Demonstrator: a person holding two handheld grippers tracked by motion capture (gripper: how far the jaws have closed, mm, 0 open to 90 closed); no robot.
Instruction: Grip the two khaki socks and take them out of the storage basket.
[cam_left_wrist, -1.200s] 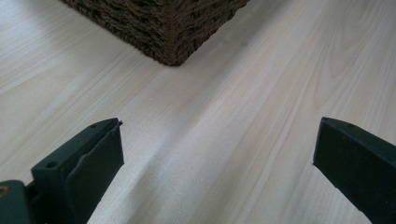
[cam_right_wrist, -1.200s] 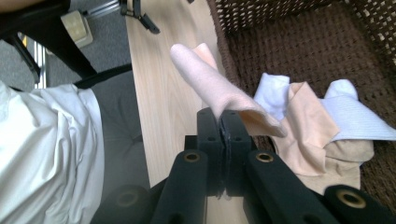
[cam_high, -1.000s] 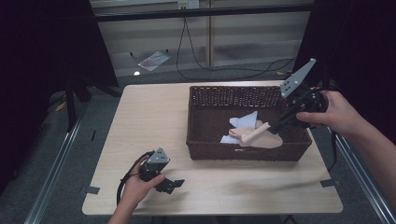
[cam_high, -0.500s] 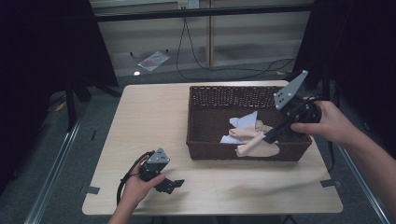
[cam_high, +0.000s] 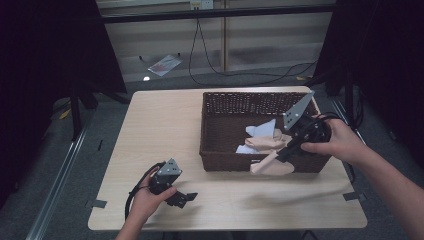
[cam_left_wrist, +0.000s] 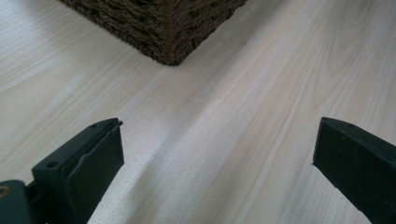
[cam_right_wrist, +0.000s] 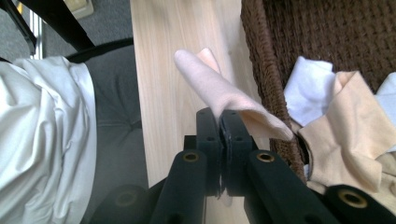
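A light wooden table (cam_high: 165, 125) fills the middle of the high view, standing on a grey floor with black cables trailing behind it. On the table's right half sits a dark brown wicker basket (cam_high: 227, 107), rectangular and open-topped; one of its corners (cam_left_wrist: 170, 32) appears at the top of the left gripper view. Inside the basket lie crumpled cloths: a tan cloth (cam_right_wrist: 348, 126) and a white cloth (cam_right_wrist: 306, 91), touching each other against the near wall.

The person's right hand (cam_high: 340, 142) reaches in over the basket's near right corner, holding the right gripper (cam_high: 285, 152). Its jaws are pressed together on a pale peach cloth (cam_high: 270, 164), which drapes over the basket's front rim and hangs outside it above the table. In the right gripper view the same peach cloth (cam_right_wrist: 219, 93) folds up and over the closed jaws, with the basket wall just beside it.

The left hand (cam_high: 147, 200) rests near the table's front left edge, well apart from the basket, holding the left gripper (cam_high: 186, 199) low over the wood. Its jaws stand spread wide with bare tabletop between them.
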